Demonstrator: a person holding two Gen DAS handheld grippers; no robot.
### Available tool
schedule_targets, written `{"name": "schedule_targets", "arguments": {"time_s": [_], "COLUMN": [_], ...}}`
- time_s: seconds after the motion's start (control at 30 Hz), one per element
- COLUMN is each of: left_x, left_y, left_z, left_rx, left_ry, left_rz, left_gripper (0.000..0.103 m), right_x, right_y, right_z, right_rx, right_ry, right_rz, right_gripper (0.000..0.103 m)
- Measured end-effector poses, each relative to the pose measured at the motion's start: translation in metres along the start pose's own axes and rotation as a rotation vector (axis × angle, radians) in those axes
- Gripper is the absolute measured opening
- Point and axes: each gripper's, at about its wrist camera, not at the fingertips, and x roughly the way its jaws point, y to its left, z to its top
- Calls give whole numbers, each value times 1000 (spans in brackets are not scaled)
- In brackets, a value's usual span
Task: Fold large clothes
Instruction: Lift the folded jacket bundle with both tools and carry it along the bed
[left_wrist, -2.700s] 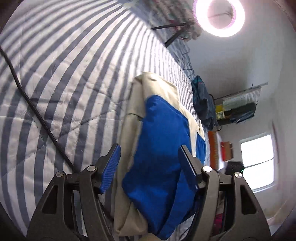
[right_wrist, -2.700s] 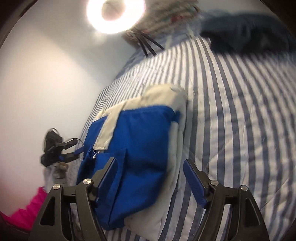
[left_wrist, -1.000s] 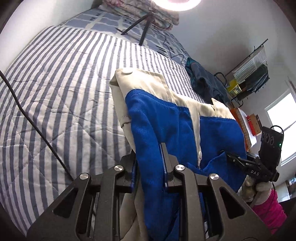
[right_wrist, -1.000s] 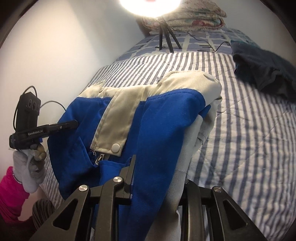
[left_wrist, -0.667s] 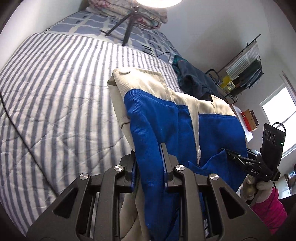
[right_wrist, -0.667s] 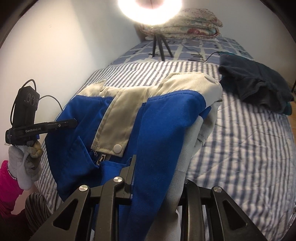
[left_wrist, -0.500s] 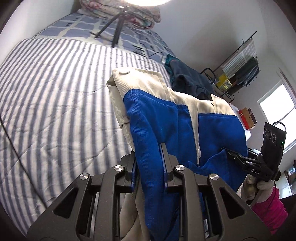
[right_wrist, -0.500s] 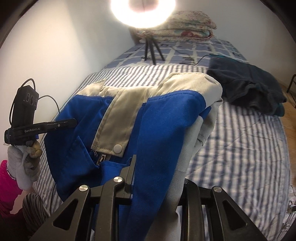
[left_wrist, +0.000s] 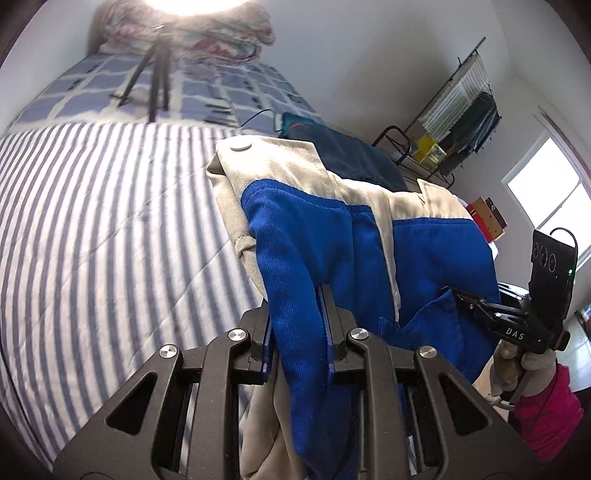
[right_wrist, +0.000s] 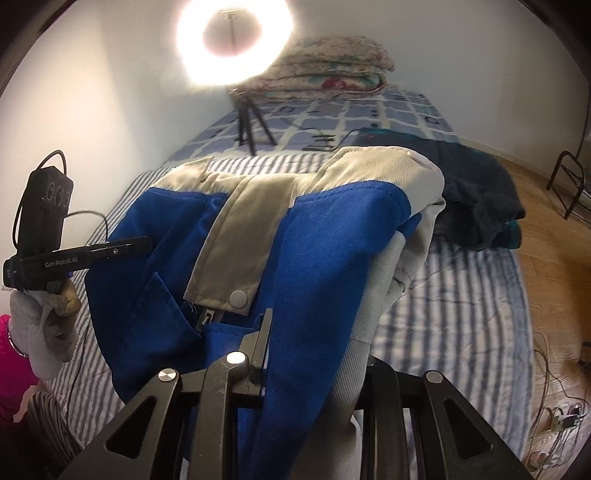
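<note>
The left gripper (left_wrist: 297, 325) and right gripper (right_wrist: 314, 354) each pinch a fold of the blue-and-beige jacket (left_wrist: 332, 251), holding it up above the striped bed (left_wrist: 92, 229); beyond lie dark clothes (right_wrist: 476, 195) near the bed's right edge and a tripod (right_wrist: 247, 122) by the far end

Striped bedspread (left_wrist: 92, 229), tripod (right_wrist: 248, 122), ring light (right_wrist: 232, 37), dark clothes (right_wrist: 476, 184)
</note>
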Motion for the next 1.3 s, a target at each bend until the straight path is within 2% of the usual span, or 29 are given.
{"name": "schedule_targets", "arguments": {"time_s": [0.3, 0.57, 0.93, 1.17, 1.3], "left_x": [50, 96, 155, 191, 212], "left_y": [-39, -63, -102, -107, -105], "left_z": [51, 112, 200, 221, 220], "left_rx": [103, 114, 134, 136, 151], "left_ry": [-15, -40, -132, -146, -127], "left_rz": [14, -21, -2, 41, 91], "left_gripper": [19, 19, 19, 19, 19], "right_x": [5, 10, 33, 53, 77], "right_y": [-53, -108, -152, -186, -201], "right_z": [29, 73, 144, 173, 177], "right_rx": [24, 76, 86, 104, 109], "right_ry": [-37, -80, -180, -205, -177], "right_rz": [-54, -81, -172, -200, -210], "right_gripper": [23, 23, 23, 23, 23]}}
